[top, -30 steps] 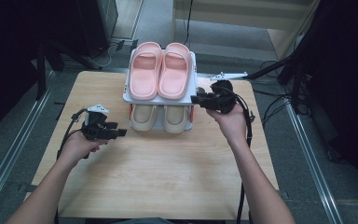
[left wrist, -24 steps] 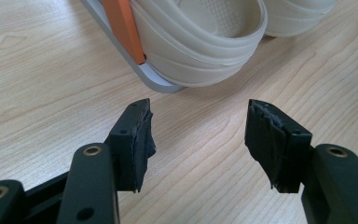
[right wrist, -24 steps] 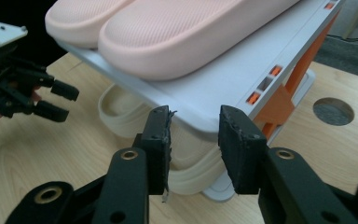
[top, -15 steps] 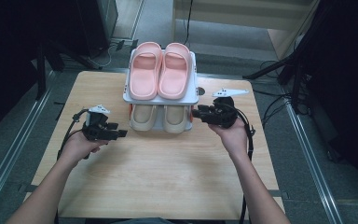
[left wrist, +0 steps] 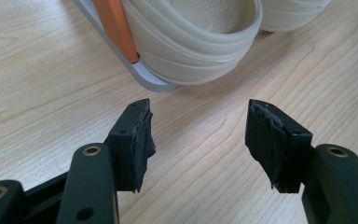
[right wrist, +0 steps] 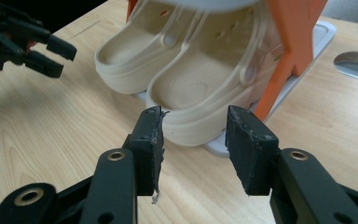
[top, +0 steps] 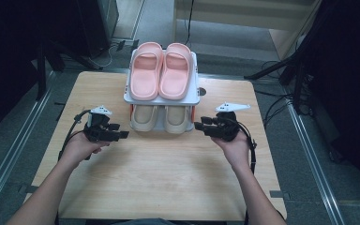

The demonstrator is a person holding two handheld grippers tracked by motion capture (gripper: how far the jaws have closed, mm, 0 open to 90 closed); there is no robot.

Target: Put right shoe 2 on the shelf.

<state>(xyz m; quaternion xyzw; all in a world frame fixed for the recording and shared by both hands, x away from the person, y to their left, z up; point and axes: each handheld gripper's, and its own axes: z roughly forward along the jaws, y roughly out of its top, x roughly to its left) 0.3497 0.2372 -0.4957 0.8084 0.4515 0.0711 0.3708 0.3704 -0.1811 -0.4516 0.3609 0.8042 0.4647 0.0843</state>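
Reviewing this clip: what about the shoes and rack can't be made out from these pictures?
- Beige clogs, high view: the rack's top shelf covers their far halves.
- Pink slippers: cut off by the top edge in the right gripper view.
- Rack base, left gripper view: mostly cut off by the top edge.
- Left gripper and right gripper: jaws apart with nothing between them; the right's have just been opening.

On the bench (top: 159, 168), a two-tier rack (top: 194, 96) stood between the left claw (top: 122, 135) and the right claw (top: 198, 125). Pink slippers (top: 161, 70) lay on top; beige clogs (top: 161, 118) sat below, level with both claws, whose tips pointed inward.
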